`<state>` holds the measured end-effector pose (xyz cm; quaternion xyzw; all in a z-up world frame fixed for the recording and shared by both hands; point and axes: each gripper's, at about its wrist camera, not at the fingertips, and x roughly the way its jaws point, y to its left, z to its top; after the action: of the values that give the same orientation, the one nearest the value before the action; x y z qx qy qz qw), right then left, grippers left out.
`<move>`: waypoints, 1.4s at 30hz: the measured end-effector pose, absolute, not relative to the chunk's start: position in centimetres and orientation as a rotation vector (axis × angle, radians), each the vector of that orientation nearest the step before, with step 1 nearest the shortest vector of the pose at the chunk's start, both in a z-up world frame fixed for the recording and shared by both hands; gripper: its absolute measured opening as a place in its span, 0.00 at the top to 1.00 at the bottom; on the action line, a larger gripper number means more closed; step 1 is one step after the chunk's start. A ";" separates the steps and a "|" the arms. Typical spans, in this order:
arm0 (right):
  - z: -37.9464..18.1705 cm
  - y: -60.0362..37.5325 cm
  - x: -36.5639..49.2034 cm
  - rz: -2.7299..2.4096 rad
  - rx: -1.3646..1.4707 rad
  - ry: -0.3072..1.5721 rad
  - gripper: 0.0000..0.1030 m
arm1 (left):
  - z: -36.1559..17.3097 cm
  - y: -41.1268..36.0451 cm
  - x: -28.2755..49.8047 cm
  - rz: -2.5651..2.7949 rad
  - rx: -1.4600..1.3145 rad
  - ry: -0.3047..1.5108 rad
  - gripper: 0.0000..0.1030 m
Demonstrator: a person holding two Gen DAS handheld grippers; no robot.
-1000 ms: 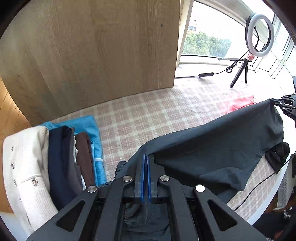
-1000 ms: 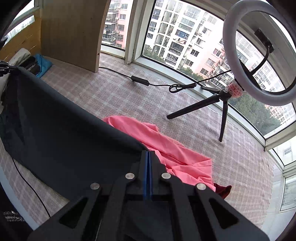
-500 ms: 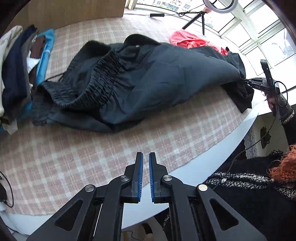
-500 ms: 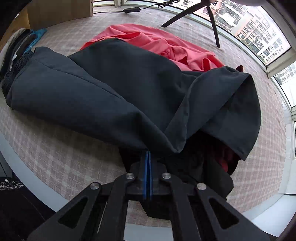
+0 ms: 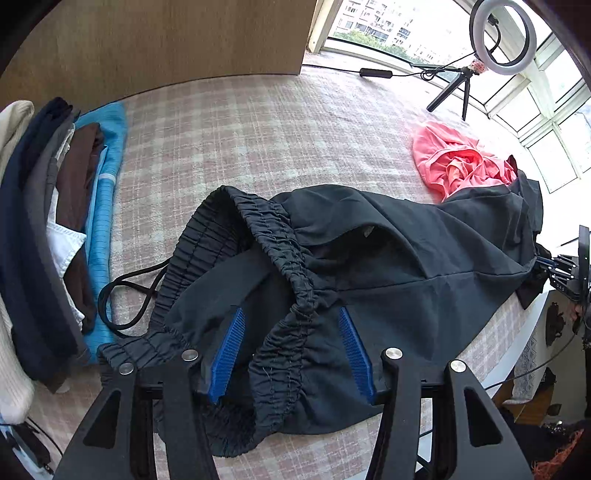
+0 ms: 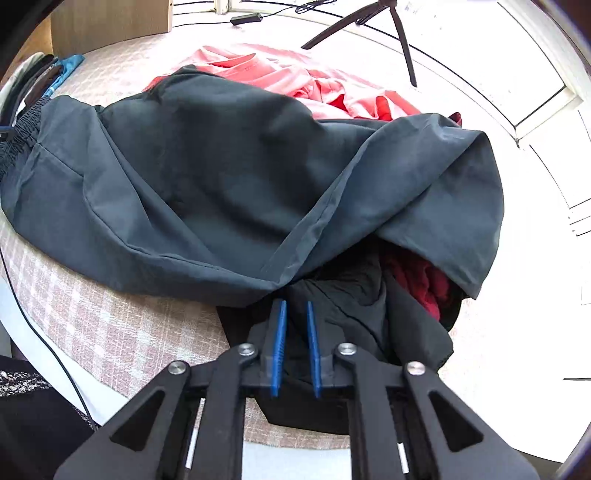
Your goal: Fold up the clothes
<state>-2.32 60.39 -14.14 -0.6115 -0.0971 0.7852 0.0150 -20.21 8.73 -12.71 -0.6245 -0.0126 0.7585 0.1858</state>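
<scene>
Blue ribbed pads stand wide apart on the left hand-held gripper (image 5: 291, 347), spread either side of the gathered elastic waistband of the dark trousers (image 5: 388, 266); the cloth bunches up between the fingers, but nothing is pinched. The right hand-held gripper (image 6: 295, 345) is only slightly parted, a narrow gap between its pads, poised at the trousers' hem end, with black fabric lying under and between the fingers; whether the pads touch it I cannot tell. The trousers lie stretched across the checked tabletop (image 5: 258, 122), waistband on the left, legs on the right, loosely rumpled, with a black drawstring (image 5: 122, 295) looping out beside the waist. From the left you see a stack of folded clothes (image 5: 44, 240) along the edge, a wooden panel (image 5: 166, 40) behind, and a ring light (image 5: 502, 35) on its tripod by the window. From the right you see more of the pink garment (image 6: 295, 79) lying partly under the trouser legs, a dark red cloth (image 6: 421, 284) showing under the folded-over hem, and a cable (image 6: 48, 343) hanging off the tabletop edge.
</scene>
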 end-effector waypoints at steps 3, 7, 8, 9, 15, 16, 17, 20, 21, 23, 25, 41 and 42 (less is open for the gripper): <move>-12.7 60.4 -2.2 2.506 -1.854 -0.377 0.59 | -14.4 9.1 -20.8 2.074 -1.802 -0.128 0.94; -12.0 59.8 -2.2 2.596 -1.862 -0.492 0.55 | -11.4 8.2 -18.6 2.104 -1.714 -0.141 0.95; -12.1 59.3 -2.2 2.615 -1.883 -0.520 0.52 | -10.0 7.1 -17.4 2.128 -1.689 -0.160 0.95; -12.4 58.7 -2.2 2.629 -1.895 -0.547 0.52 | -8.4 5.7 -16.0 2.155 -1.670 -0.194 0.95; -14.2 55.0 -2.7 2.692 -1.917 -0.727 0.52 | -3.4 -1.1 -8.8 2.266 -1.657 -0.313 0.95; -14.0 54.6 -2.9 2.708 -1.901 -0.753 0.52 | -3.1 -1.9 -8.0 2.276 -1.666 -0.324 0.95; -13.6 54.2 -3.2 2.739 -1.900 -0.755 0.52 | -3.2 -2.2 -7.5 2.282 -1.674 -0.328 0.95; -12.6 54.8 -5.6 2.761 -1.982 -0.533 0.52 | -4.0 -2.0 -6.6 2.277 -1.695 -0.329 0.95; -12.5 55.7 -6.5 2.709 -1.997 -0.397 0.52 | -4.3 -1.8 -6.4 2.271 -1.700 -0.330 0.94; -12.2 57.5 -8.4 2.593 -2.012 -0.138 0.52 | -5.0 -1.5 -5.8 2.258 -1.711 -0.330 0.94; -12.9 60.4 -9.7 2.402 -1.971 0.097 0.52 | -5.6 -1.3 -5.3 2.245 -1.727 -0.328 0.94; -9.2 67.5 -8.5 2.421 -1.629 0.792 0.99 | -5.2 -2.8 -4.7 2.257 -1.747 -0.408 0.94; -8.6 67.8 -8.3 2.445 -1.598 0.807 0.99 | -4.7 -2.8 -5.3 2.267 -1.737 -0.405 0.94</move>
<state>-8.33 67.81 -8.59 -0.5264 0.2661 0.8056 0.0557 -5.30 -2.77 -4.69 -0.5972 -0.1394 0.7795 0.1281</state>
